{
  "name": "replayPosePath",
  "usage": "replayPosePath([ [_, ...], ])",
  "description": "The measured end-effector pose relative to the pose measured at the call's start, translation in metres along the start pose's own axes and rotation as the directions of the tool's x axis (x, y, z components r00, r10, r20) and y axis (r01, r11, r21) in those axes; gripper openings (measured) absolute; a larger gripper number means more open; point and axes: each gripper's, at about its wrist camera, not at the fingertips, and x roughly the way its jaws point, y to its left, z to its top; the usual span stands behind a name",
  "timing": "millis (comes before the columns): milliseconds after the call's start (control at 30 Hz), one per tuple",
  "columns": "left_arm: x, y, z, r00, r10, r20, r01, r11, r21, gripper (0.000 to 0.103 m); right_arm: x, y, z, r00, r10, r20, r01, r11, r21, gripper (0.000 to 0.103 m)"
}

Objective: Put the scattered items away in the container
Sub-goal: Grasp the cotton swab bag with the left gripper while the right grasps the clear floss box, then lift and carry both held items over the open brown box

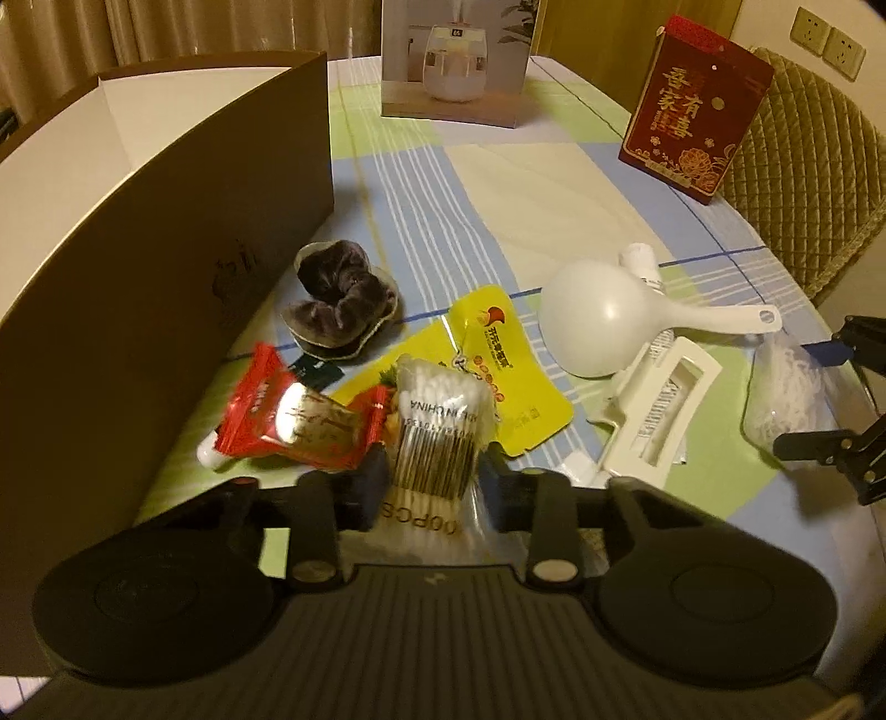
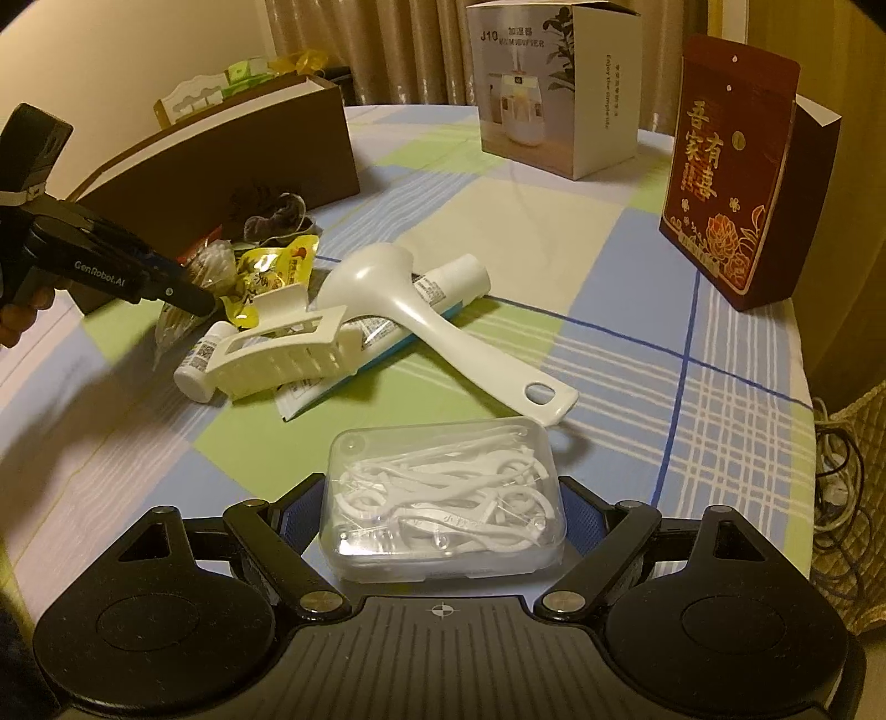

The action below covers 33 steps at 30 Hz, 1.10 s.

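Left gripper (image 1: 432,476) pinching swab bag (image 1: 437,421) | right gripper (image 2: 443,531) clamps floss box (image 2: 443,498) | checked tablecloth (image 2: 609,354), curtains (image 2: 387,50)

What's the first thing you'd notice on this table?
Probably the white rice scoop lying across a tube in the middle of the checked tablecloth, beside a white hair claw clip. Close up, the left gripper pinches a bag of cotton swabs, and a clear box of floss picks sits between the right gripper's fingers.
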Motion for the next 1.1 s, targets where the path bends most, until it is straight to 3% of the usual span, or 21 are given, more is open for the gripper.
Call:
replayPosePath([
  [700,-0.083,-0.046,-0.035,0.995,0.027,0.098,-0.021,0.998,-0.061,0.019,-0.057,0.028,-0.022,0.997,0.047,0.055,-0.045,0.998,-0.036,0.088],
  [1100,-0.133,-0.05,-0.043,0.983,0.092,0.158,-0.081,0.994,-0.077,0.019,-0.085,0.058,0.019,0.981,0.136,0.14,-0.121,0.986,-0.115,0.088],
])
